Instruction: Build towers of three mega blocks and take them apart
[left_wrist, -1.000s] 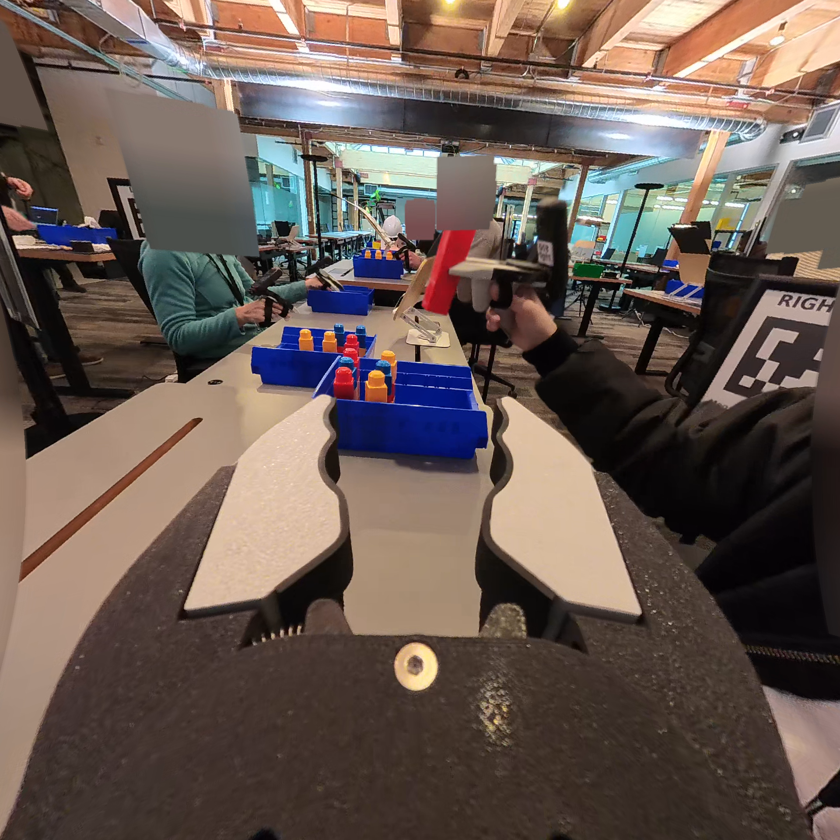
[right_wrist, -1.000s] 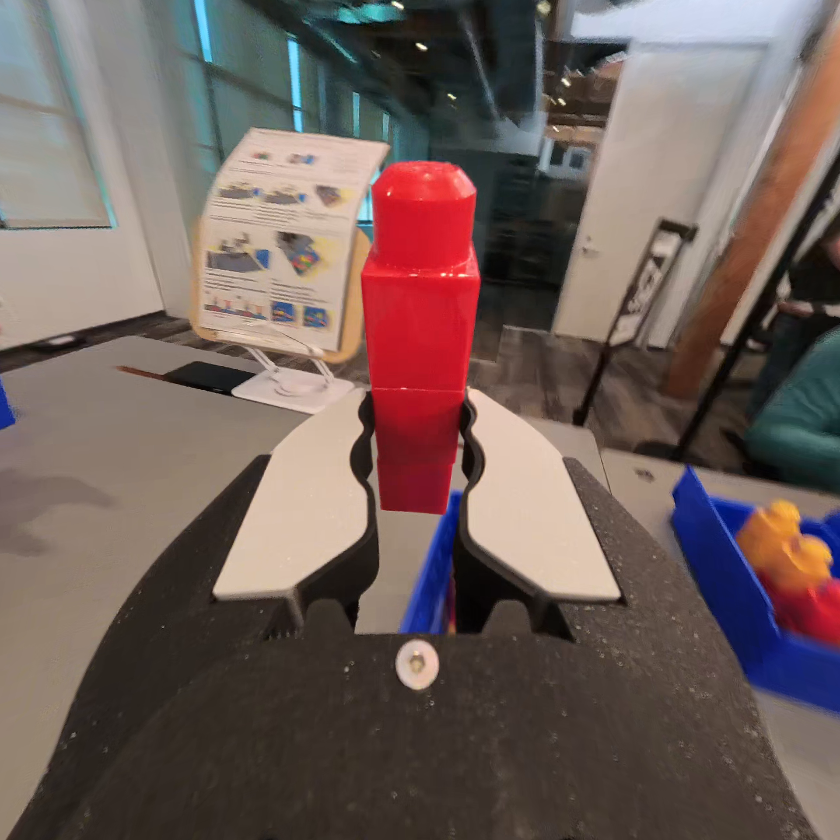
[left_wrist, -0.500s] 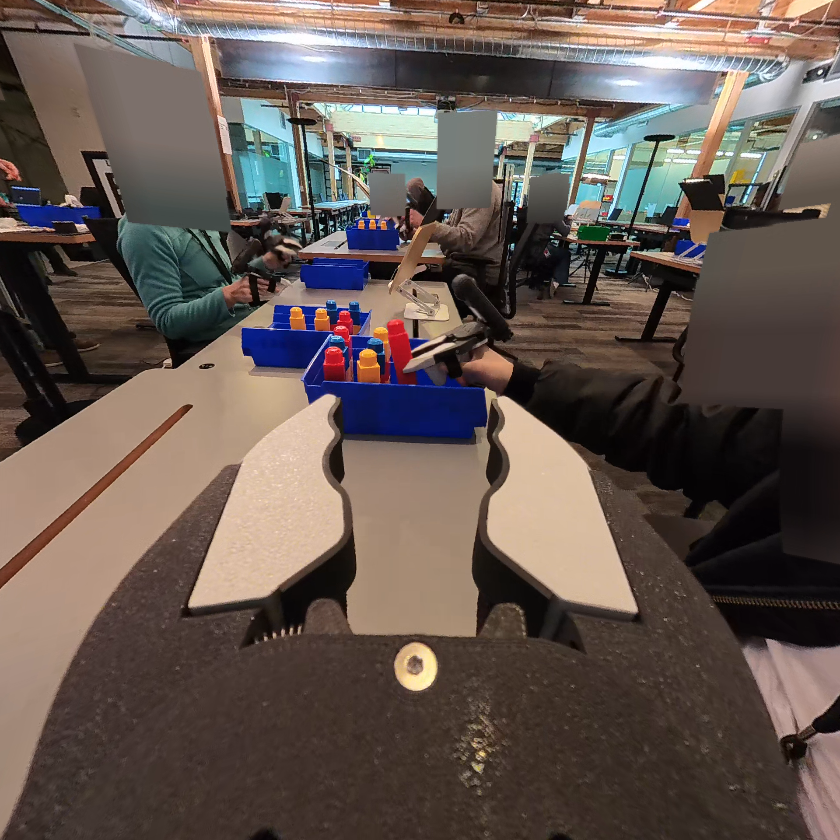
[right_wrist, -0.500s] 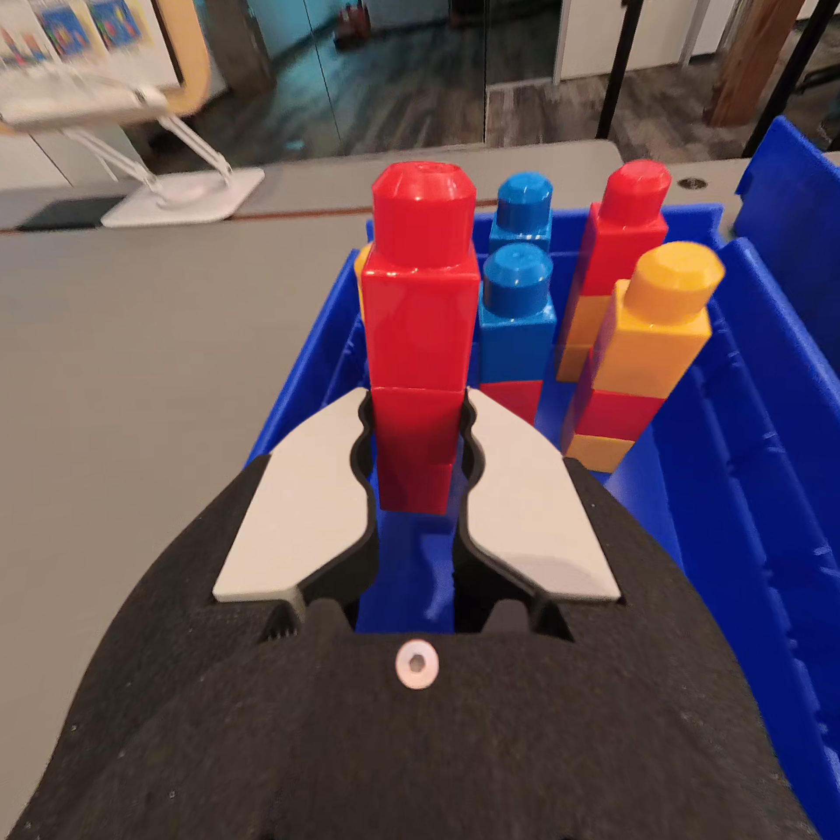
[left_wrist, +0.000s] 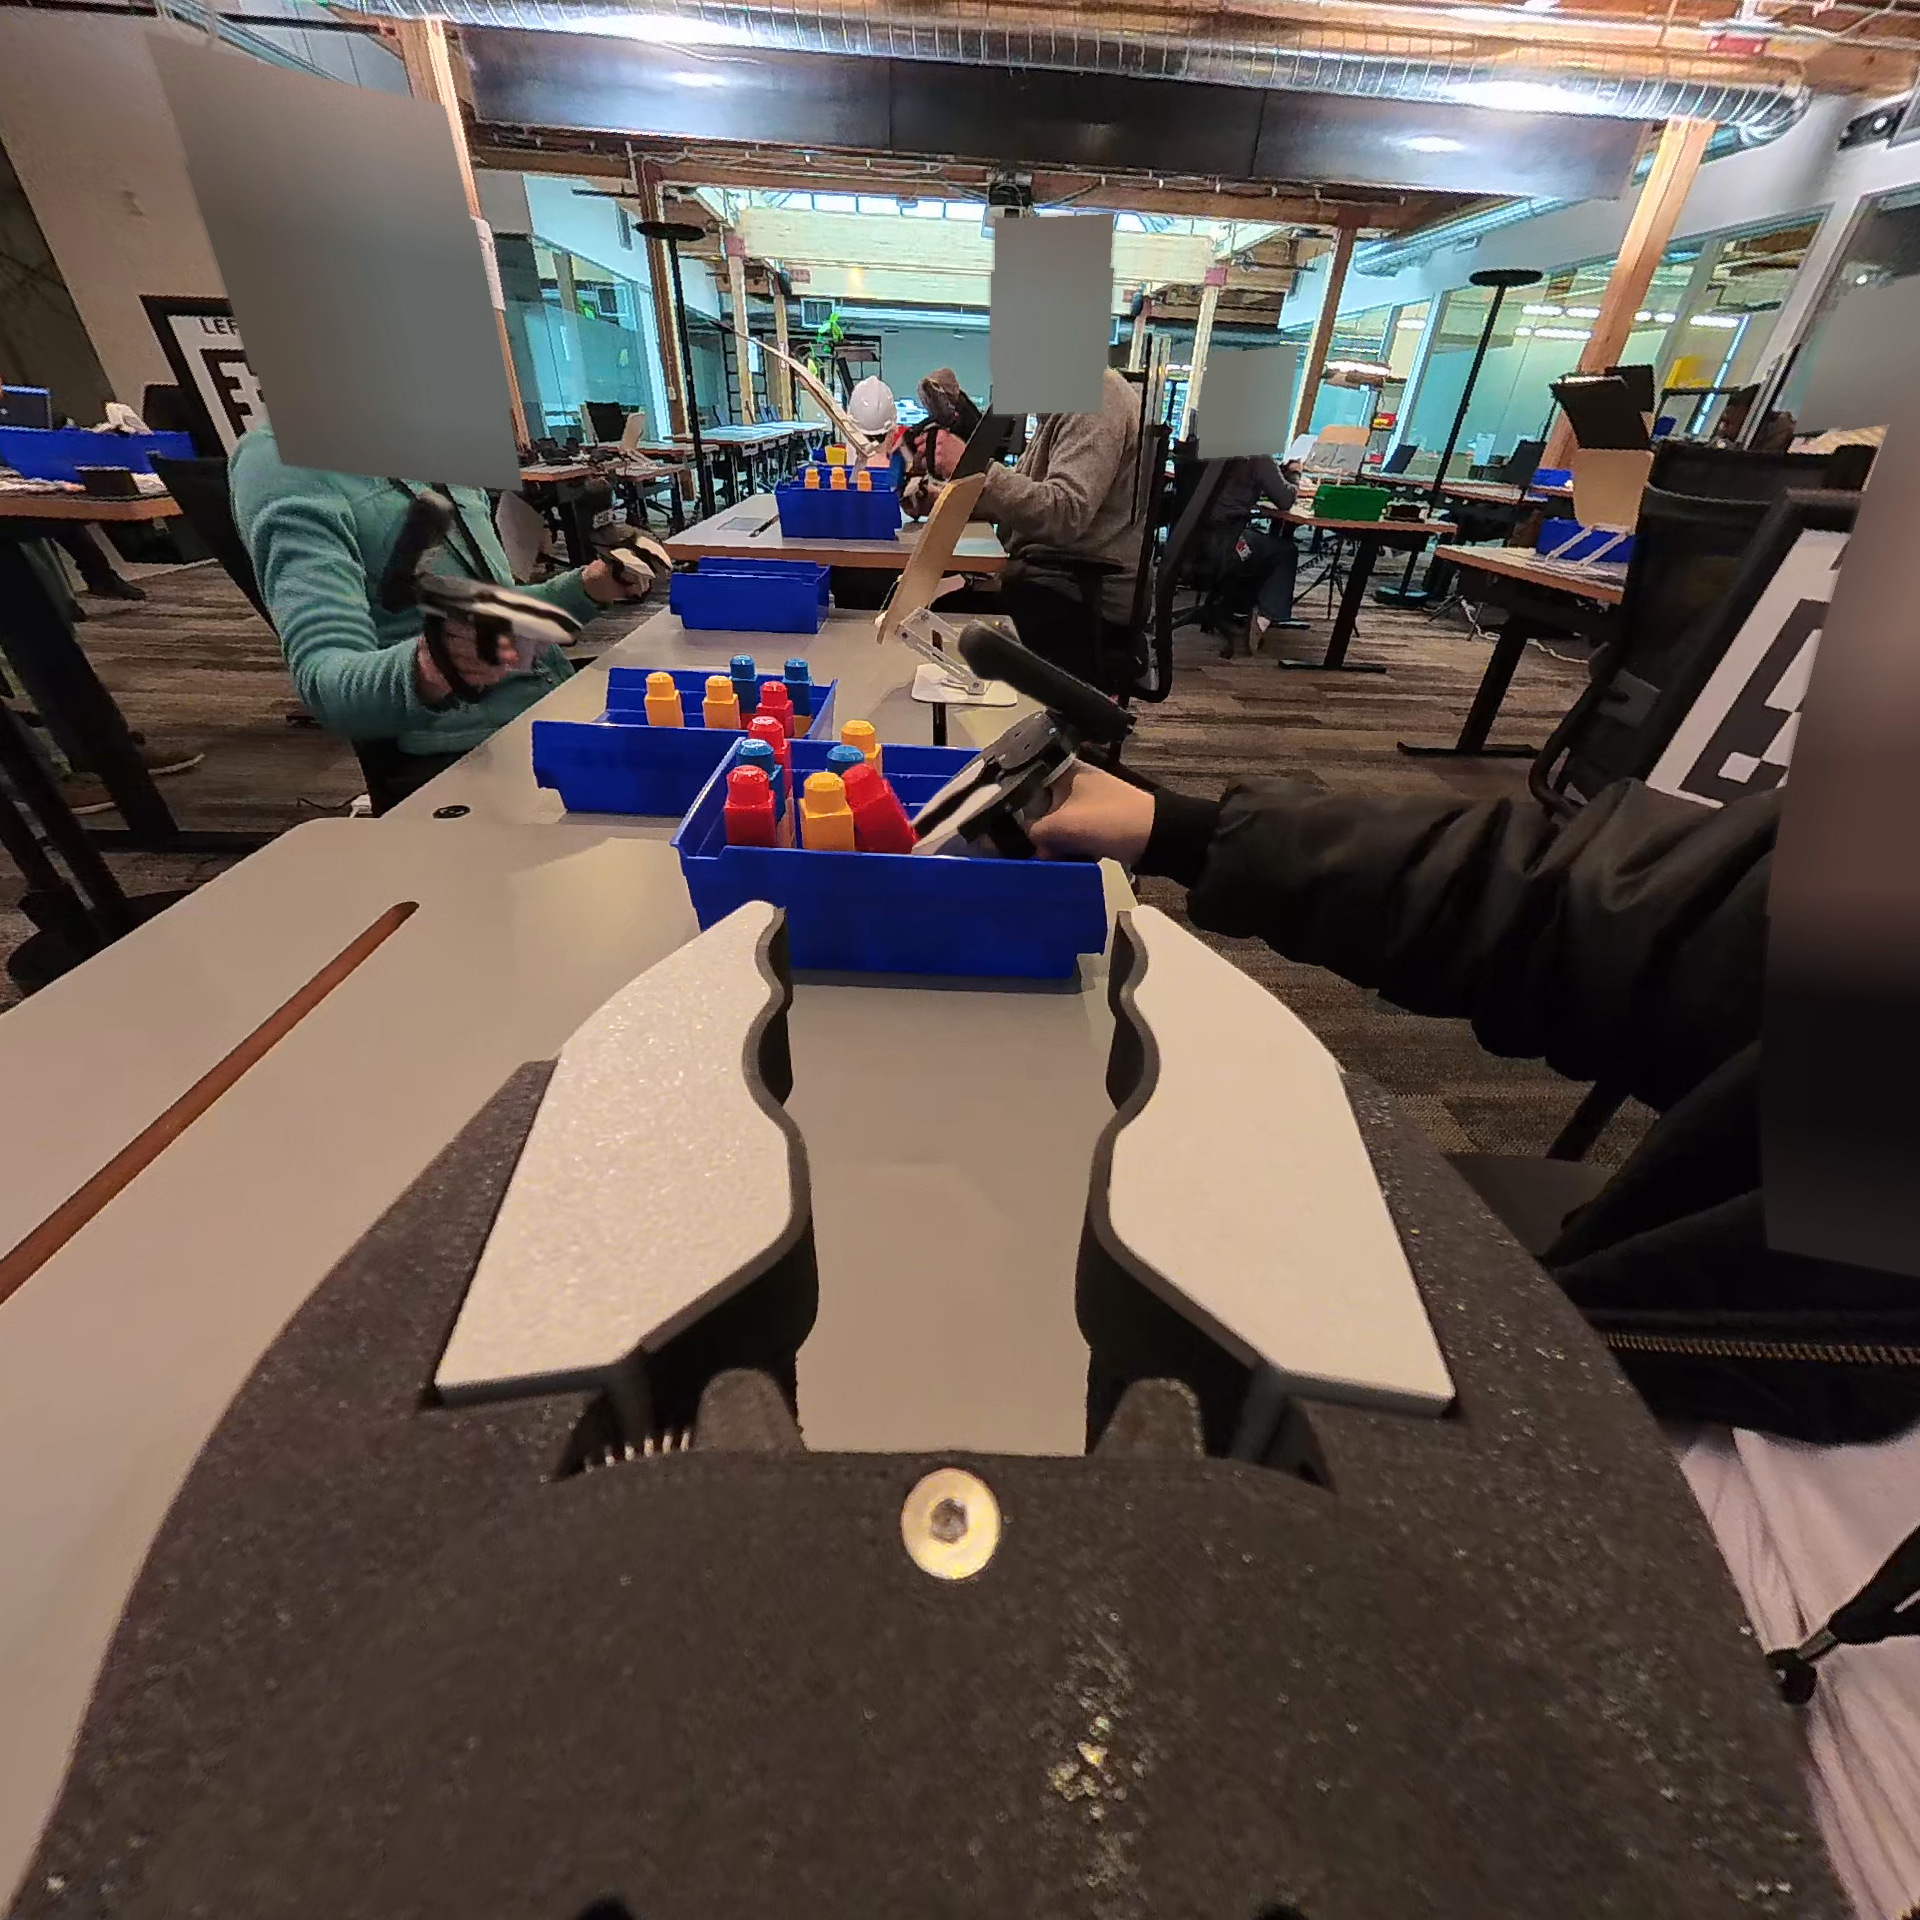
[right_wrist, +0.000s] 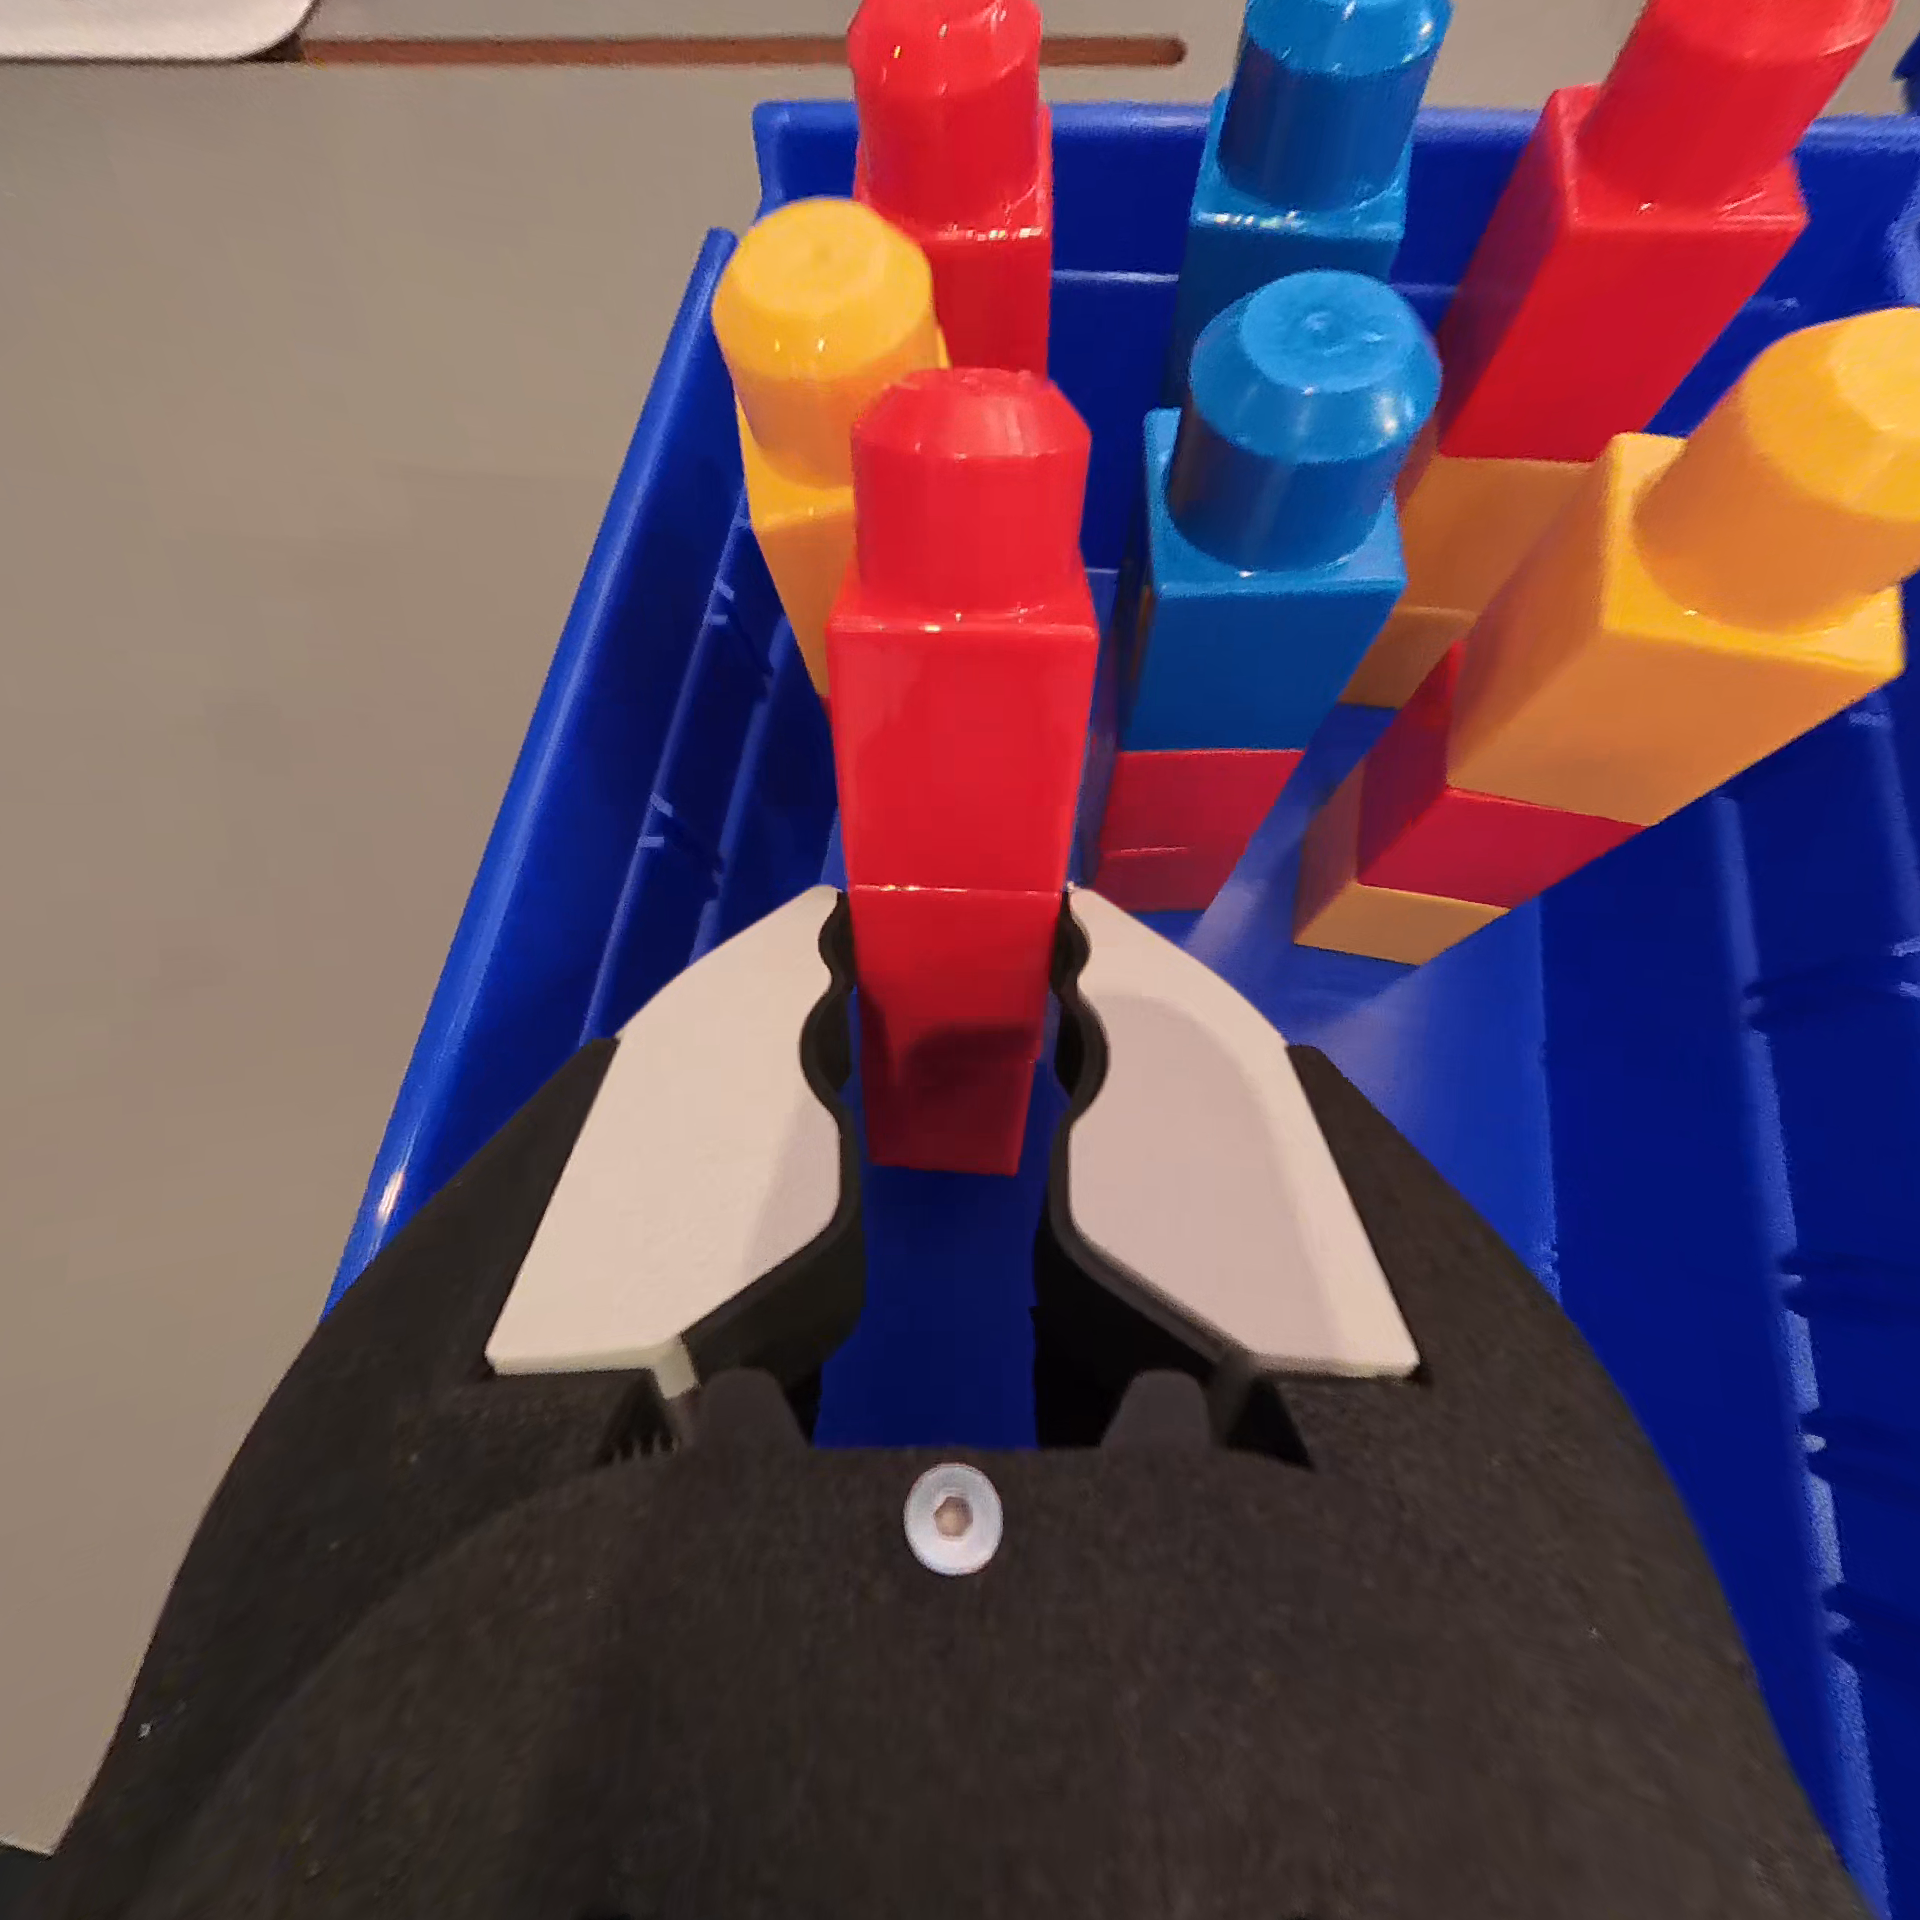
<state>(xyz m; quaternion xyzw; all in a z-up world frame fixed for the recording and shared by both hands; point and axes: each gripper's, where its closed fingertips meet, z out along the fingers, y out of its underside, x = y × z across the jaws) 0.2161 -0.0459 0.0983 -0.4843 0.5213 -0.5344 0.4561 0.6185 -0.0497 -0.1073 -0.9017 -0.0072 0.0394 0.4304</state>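
Red tower (right_wrist: 961, 769) is pinched low by the right claw (right_wrist: 951, 1023), keeping it upright inside the bin (right_wrist: 582, 852); left claw (left_wrist: 951, 1049) waits agape, empty, over the counter (left_wrist: 312, 1039).

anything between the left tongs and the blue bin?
Nothing. In the left wrist view only bare grey table lies between the open left tongs and the blue bin.
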